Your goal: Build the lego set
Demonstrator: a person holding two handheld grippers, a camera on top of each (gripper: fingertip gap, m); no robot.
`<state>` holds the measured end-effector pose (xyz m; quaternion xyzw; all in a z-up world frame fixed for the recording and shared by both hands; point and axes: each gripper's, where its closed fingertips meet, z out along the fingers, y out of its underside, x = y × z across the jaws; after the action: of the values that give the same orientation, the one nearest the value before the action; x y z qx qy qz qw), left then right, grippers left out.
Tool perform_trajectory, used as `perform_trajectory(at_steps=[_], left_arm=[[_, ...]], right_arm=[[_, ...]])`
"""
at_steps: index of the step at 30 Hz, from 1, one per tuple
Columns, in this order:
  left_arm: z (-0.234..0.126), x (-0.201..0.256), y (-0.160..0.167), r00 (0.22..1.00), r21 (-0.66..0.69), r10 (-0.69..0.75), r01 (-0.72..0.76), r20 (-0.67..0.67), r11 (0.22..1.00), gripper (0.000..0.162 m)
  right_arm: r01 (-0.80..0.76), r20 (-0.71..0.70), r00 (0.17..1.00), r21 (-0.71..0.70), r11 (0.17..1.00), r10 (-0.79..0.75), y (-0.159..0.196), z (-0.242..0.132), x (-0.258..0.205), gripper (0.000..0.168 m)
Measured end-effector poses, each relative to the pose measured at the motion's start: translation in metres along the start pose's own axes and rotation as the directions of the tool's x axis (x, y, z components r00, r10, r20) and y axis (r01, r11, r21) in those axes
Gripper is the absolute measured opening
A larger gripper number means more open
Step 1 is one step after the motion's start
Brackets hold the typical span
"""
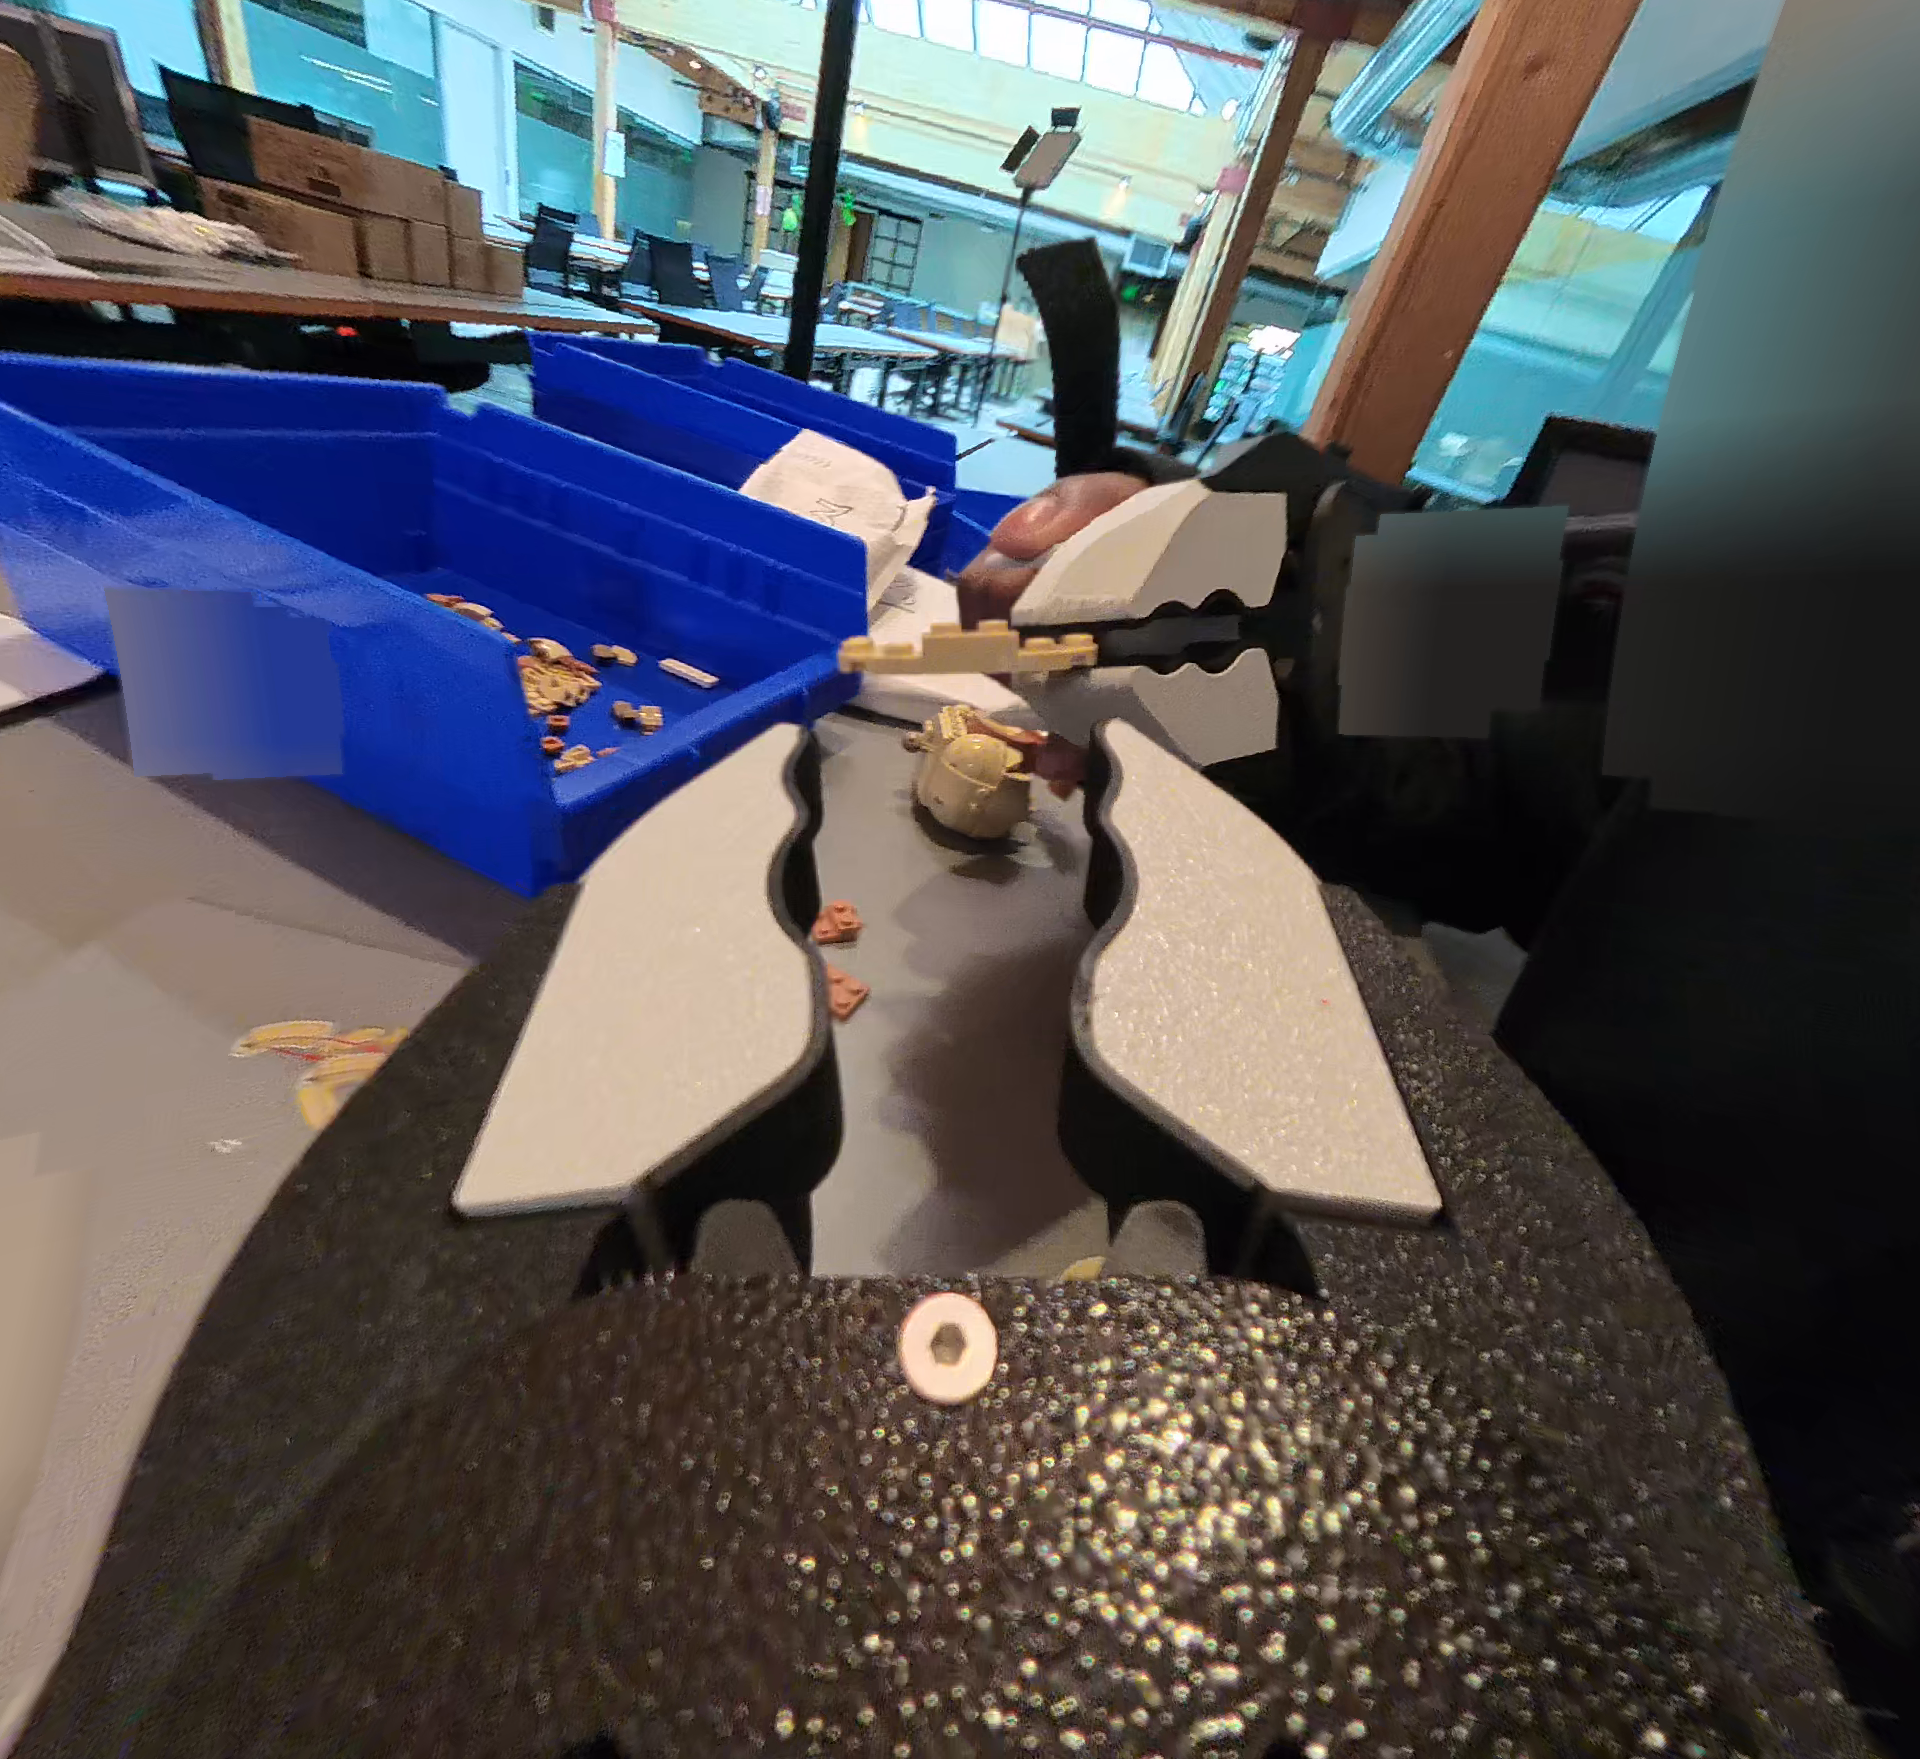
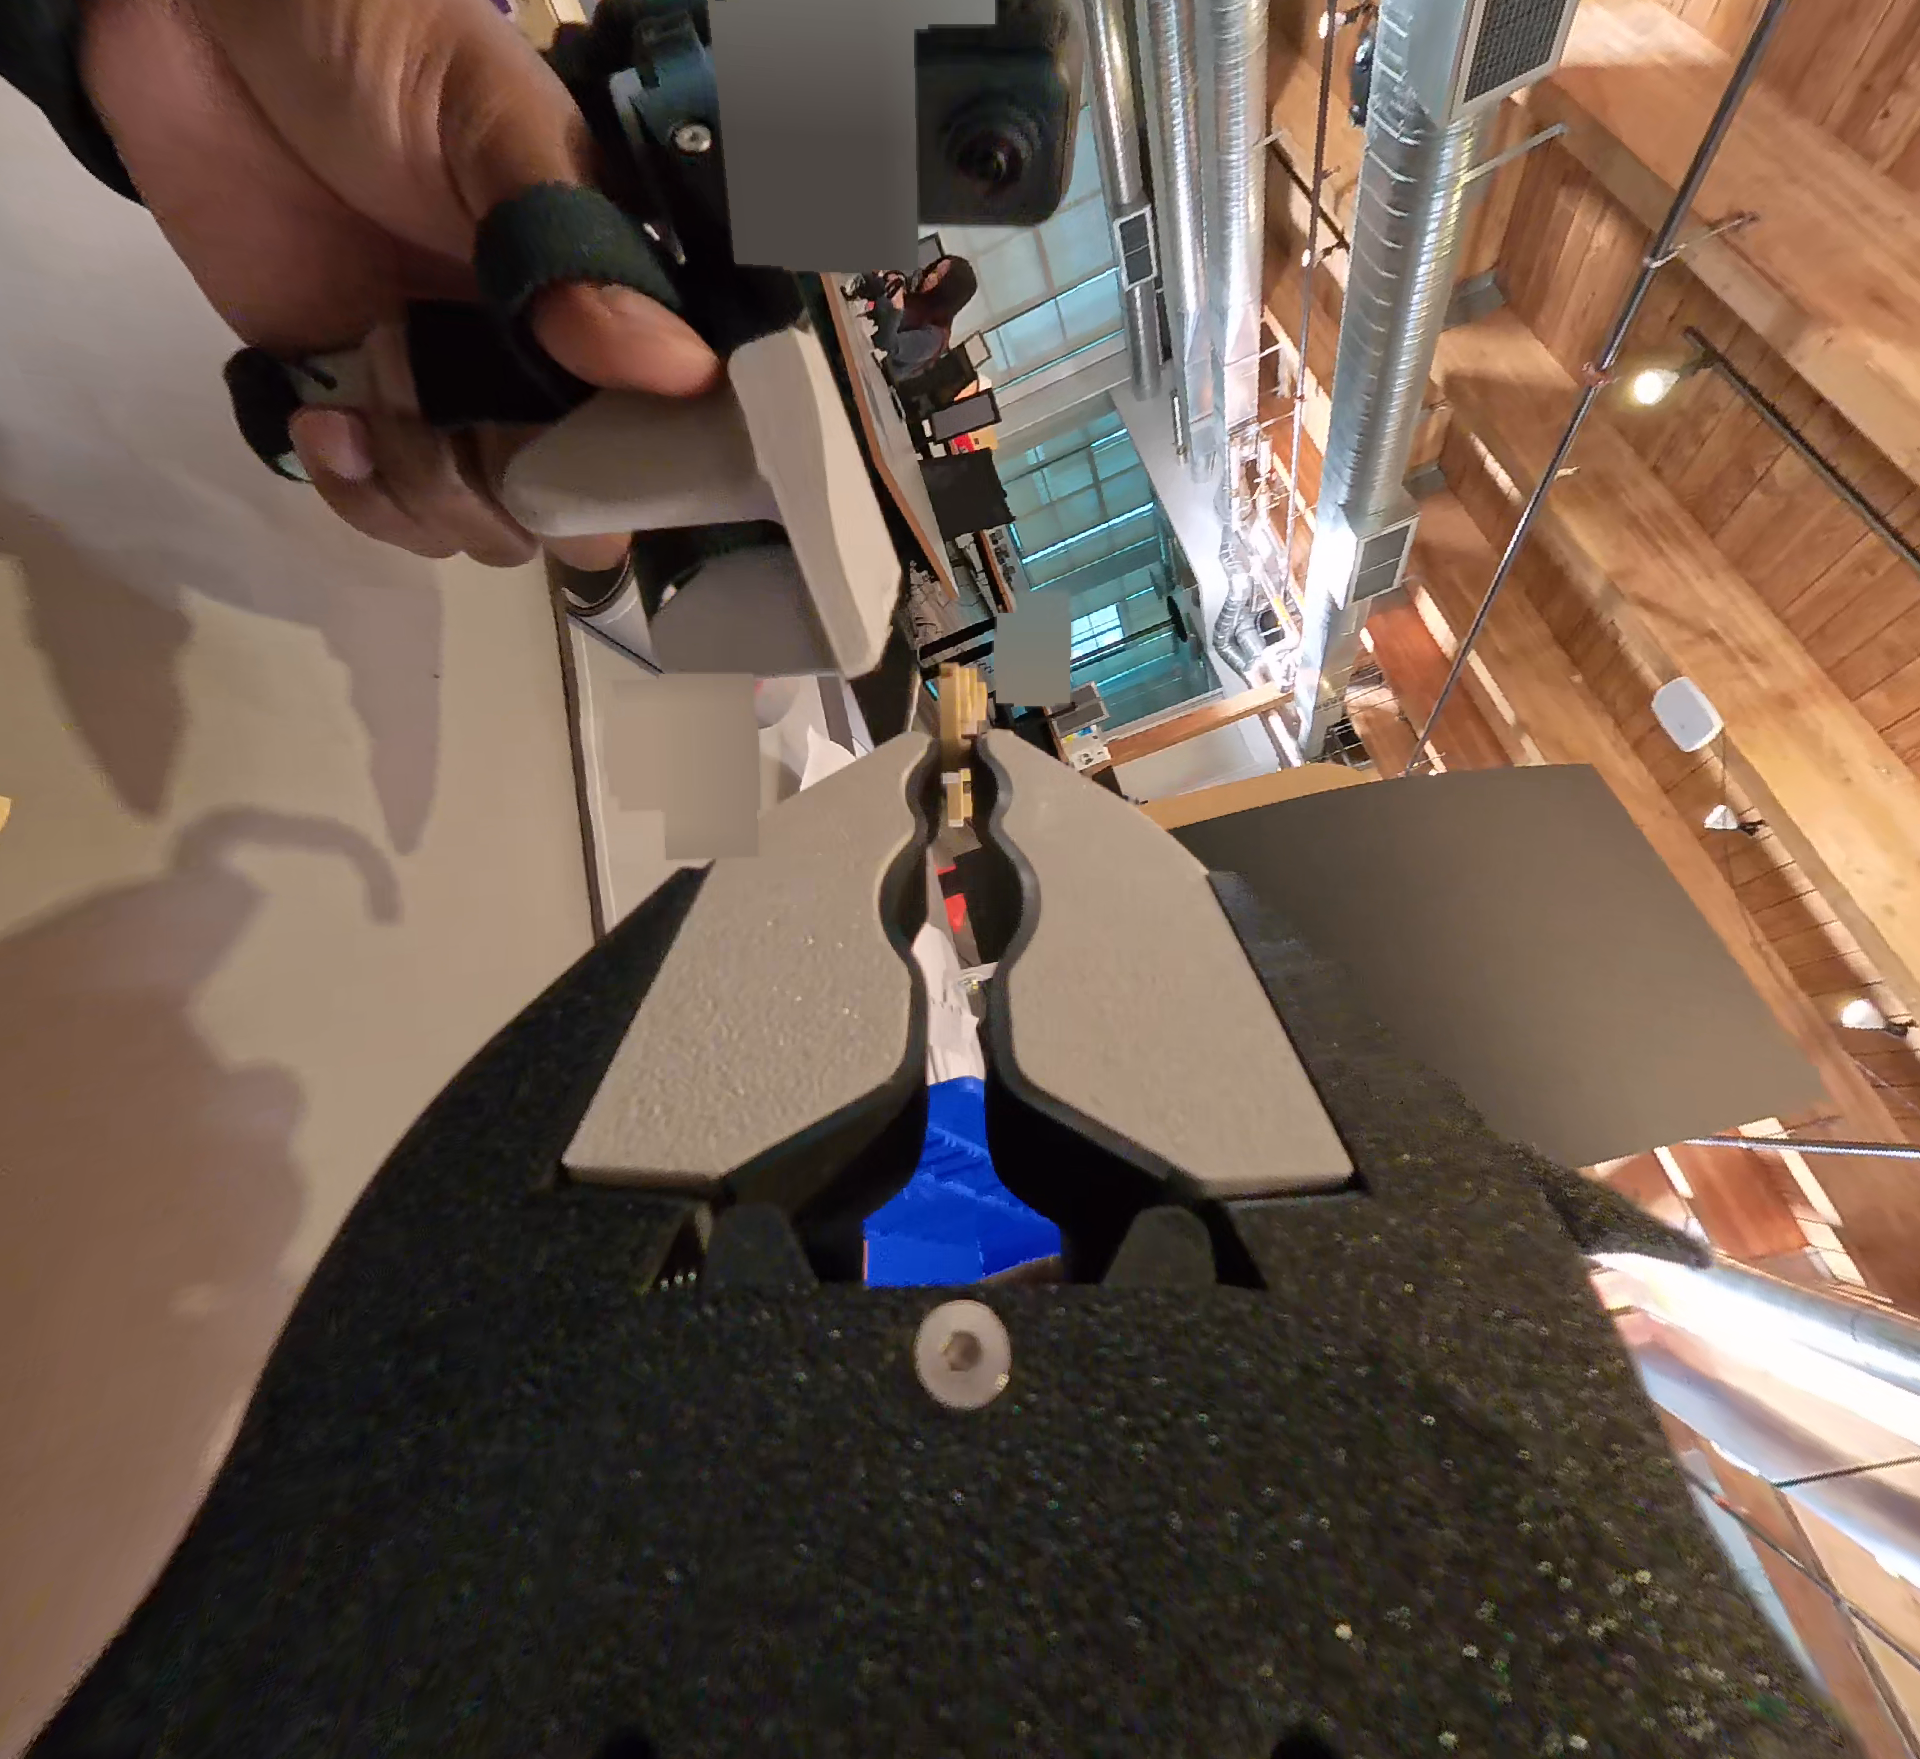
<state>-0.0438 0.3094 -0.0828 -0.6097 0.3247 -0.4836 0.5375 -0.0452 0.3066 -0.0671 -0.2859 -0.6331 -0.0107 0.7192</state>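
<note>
My left gripper (image 1: 951, 753) is open and empty, low over the grey table. Just beyond its tips a rounded tan lego assembly (image 1: 971, 774) lies on the table. Two small brown pieces (image 1: 837, 925) lie between its fingers. My right gripper (image 1: 1049, 651) comes in from the right, above that assembly, shut on a flat tan plate assembly (image 1: 935, 655) held level. In the right wrist view my right gripper (image 2: 956, 759) pinches the tan plate (image 2: 961, 701) at its tips. The left gripper (image 2: 727, 504) shows there at upper left, held by a hand (image 2: 364, 151).
A blue bin (image 1: 416, 504) with several loose tan and brown pieces (image 1: 561, 675) stands at the left. A second blue bin (image 1: 727, 400) behind it holds a white paper bag (image 1: 842, 504). Some yellowish pieces (image 1: 312, 1055) lie on the table at the near left. The tips of both grippers are at nearly the same place.
</note>
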Motion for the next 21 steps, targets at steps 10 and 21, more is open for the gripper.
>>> perform_trajectory(at_steps=[10, 21], left_arm=[[-0.007, 0.01, -0.019, 0.745, 0.105, -0.539, 0.618, -0.393, 0.779, 0.039], [-0.01, 0.023, -0.029, 0.408, 0.103, -0.625, 0.88, -0.665, 0.464, 0.02]], right_arm=[[0.039, -0.084, 0.996, 0.053, 0.998, -0.034, -0.01, -0.003, 0.007, 0.004], [0.1, -0.11, 0.99, 0.075, 0.992, -0.092, -0.023, -0.002, 0.001, 0.004]])
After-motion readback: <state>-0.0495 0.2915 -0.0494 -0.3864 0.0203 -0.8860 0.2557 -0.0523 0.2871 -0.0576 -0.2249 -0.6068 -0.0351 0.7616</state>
